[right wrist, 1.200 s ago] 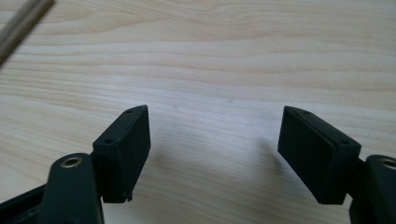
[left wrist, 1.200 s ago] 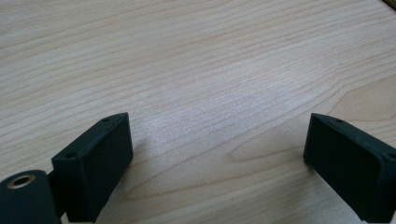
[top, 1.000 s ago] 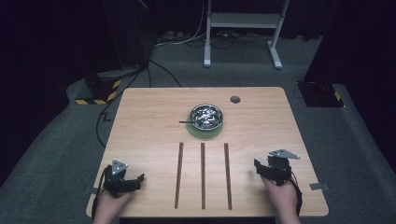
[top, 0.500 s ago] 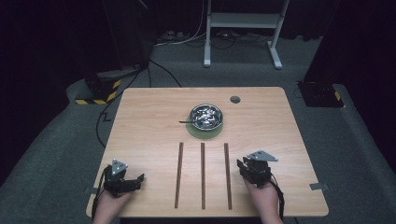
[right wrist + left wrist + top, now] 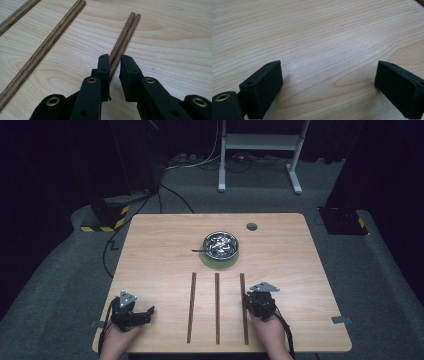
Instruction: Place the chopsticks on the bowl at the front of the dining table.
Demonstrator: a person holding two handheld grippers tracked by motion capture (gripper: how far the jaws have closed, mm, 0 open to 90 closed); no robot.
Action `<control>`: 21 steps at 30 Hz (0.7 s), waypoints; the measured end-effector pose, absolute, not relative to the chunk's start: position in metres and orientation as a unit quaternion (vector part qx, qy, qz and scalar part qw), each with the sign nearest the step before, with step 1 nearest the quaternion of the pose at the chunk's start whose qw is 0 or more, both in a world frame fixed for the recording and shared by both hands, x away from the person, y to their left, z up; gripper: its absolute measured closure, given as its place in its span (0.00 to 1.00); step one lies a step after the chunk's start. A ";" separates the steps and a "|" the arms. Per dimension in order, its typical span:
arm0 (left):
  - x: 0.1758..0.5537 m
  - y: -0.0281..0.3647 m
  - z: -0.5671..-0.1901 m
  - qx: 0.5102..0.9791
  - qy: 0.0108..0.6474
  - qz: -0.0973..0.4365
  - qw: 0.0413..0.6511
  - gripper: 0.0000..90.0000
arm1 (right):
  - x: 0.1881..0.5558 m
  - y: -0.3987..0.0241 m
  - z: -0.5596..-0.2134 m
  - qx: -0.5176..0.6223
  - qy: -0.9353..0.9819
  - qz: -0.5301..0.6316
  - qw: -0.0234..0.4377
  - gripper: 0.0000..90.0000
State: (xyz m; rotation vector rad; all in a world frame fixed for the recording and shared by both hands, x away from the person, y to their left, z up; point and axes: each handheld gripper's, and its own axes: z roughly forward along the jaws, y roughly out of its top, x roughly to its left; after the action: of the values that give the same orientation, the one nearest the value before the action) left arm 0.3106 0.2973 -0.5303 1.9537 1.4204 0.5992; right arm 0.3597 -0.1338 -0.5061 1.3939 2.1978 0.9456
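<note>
Since the earlier frames the right gripper (image 5: 260, 301) has been sliding leftward across the table (image 5: 150, 250) from its spot near the right edge, and it is now sitting over the rightmost wooden stick (image 5: 243, 290); its jaws have just been closing, with that stick running between them. The left gripper (image 5: 131, 312) is staying where it was, near the front left corner.

In the high view, three dark wooden sticks are lying parallel on the front half of the table, the left stick (image 5: 191, 307) and the middle stick (image 5: 217, 307) well apart from one another and from the rightmost one. Behind them a metal bowl (image 5: 220, 244) is standing on a green mat (image 5: 218, 261), with a thin dark utensil (image 5: 200, 251) poking out over its left rim. A small grey disc (image 5: 251, 226) is lying near the back edge.

In the left gripper view, the left gripper (image 5: 328, 82) is hovering just above bare wood, its jaws spread wide with nothing between them.

In the right gripper view, the right gripper (image 5: 115, 63) is pointing along the rightmost stick (image 5: 125, 35), which is proving to be a pair of thin sticks lying side by side. The jaws are standing narrowly apart, straddling its near end; the pads are not visibly pressing on it. The middle stick (image 5: 47, 42) is lying off to the left.
</note>
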 end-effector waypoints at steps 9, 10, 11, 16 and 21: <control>0.311 0.297 -0.530 0.744 0.540 0.228 0.321 0.09 | 0.362 -0.131 -0.511 0.500 0.780 0.330 0.180 0.87; 0.311 0.297 -0.530 0.744 0.540 0.228 0.321 0.09 | 0.362 -0.131 -0.512 0.499 0.781 0.330 0.181 0.87; 0.311 0.297 -0.530 0.744 0.540 0.228 0.321 0.09 | 0.363 -0.132 -0.512 0.496 0.781 0.331 0.183 0.87; 0.311 0.297 -0.530 0.744 0.540 0.228 0.321 0.09 | 0.362 -0.134 -0.511 0.499 0.781 0.329 0.183 0.87; 0.311 0.297 -0.530 0.744 0.540 0.228 0.321 0.09 | 0.365 -0.145 -0.510 0.508 0.774 0.324 0.195 0.87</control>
State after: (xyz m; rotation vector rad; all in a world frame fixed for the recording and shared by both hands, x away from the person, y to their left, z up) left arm 0.3107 0.2974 -0.5304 1.9541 1.4184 0.5988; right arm 0.3647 -0.1452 -0.5097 1.4236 2.1703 0.9073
